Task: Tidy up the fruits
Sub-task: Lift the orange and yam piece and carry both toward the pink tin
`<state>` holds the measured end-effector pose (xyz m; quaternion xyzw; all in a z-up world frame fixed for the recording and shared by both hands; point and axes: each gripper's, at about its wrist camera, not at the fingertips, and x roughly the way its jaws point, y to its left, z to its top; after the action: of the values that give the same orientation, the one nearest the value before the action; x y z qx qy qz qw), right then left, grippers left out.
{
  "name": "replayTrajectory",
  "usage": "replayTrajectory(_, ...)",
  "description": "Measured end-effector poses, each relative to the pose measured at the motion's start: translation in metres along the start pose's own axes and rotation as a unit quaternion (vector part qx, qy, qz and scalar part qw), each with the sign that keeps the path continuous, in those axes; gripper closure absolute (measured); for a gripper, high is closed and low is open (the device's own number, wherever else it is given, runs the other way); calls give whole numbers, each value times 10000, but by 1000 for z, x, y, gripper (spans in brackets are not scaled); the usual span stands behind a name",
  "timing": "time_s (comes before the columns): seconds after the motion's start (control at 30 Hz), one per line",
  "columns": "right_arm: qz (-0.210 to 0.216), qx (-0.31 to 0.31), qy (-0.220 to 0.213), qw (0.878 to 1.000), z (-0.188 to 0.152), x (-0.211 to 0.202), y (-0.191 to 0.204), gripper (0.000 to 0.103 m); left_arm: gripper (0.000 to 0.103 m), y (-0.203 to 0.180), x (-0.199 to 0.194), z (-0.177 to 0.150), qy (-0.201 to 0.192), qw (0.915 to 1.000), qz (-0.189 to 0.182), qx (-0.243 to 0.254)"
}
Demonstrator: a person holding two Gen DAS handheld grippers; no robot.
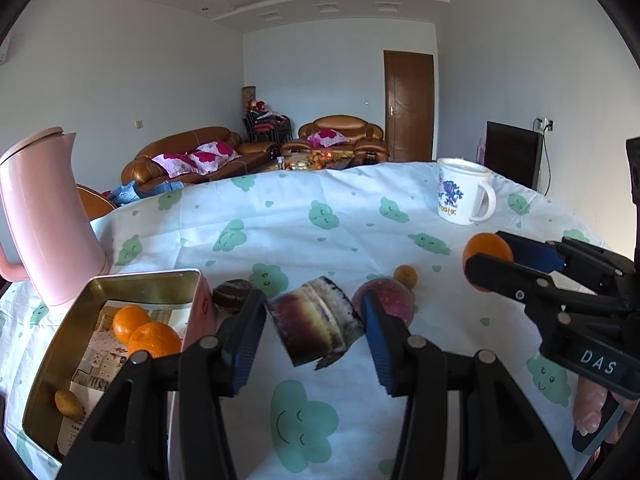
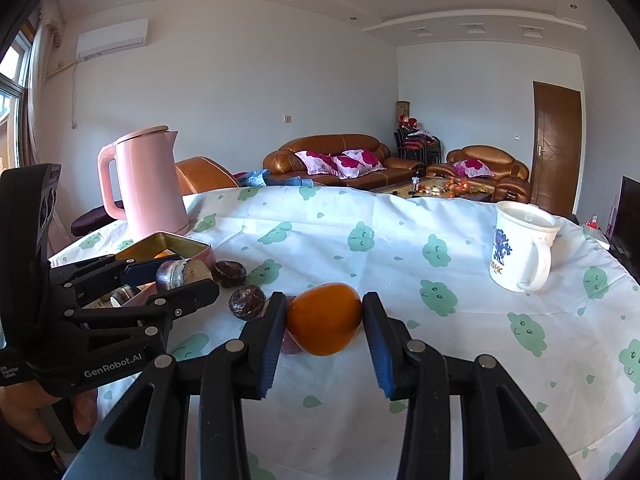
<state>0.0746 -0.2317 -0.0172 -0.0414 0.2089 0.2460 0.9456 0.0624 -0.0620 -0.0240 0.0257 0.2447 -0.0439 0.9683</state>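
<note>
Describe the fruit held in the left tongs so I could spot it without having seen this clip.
Start at the pink kettle, then drop to the gold tin beside it. Just right of the tin, the left tongs grip a sugarcane piece: a short purple cylinder with a pale cut end, unlike the round fruits nearby.

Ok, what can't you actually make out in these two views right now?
- Tin: in the left wrist view, its near corner is hidden by the left gripper; in the right wrist view, only its far rim shows.
- Purple fruit: partly behind the gripper's finger.
- Mug: print cut off by its curve.
- Coffee-table items: too small.
</note>
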Motion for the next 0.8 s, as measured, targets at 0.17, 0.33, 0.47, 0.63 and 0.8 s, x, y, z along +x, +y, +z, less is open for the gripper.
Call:
replayTrajectory(0.17, 8, -9, -101, 9999, 0, -4, 0, 62, 53, 1, -5, 0, -110, 9999, 7, -10)
replayTrajectory(0.33, 10, -35, -225, 9997, -1, -8, 0, 62, 53, 1, -7, 0, -198, 9998, 16, -6)
replayTrajectory(0.47, 10, -63, -318, 9995, -1, -11, 1, 62, 53, 1, -10, 0, -277, 9996, 16, -13)
replayTrajectory(0.63, 0, -77, -373, 9993, -1, -14, 1, 62, 53, 2, -14, -1, -356, 9994, 32, -17)
replayTrajectory(0.8, -18, -88, -415, 9991, -1, -16, 2, 62, 53, 1, -16, -1, -425, 9991, 53, 0)
